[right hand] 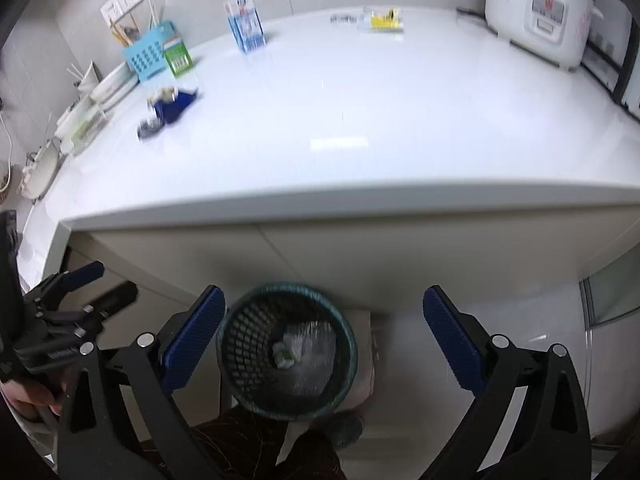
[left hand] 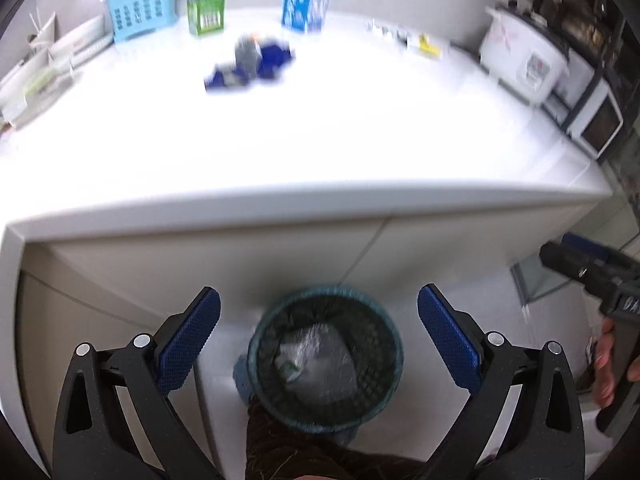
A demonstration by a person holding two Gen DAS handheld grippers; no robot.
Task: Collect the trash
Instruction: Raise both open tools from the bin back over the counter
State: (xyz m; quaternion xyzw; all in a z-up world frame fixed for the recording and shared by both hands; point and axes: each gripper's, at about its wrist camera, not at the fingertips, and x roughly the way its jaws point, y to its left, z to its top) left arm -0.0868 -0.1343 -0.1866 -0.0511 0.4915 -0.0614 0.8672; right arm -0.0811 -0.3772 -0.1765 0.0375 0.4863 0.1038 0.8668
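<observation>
Both tongs, left and right, hang spread and empty above the bin. Next, judge the blue wrapper on the bench beyond the bin: approach low, pinch its crumpled middle.

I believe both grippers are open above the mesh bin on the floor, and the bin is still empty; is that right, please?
Not quite: the mesh bin is not empty. A crumpled clear wrapper lies inside it, as the left wrist view shows. The rest holds: the left gripper and right gripper are both open above the bin on the floor.
</observation>
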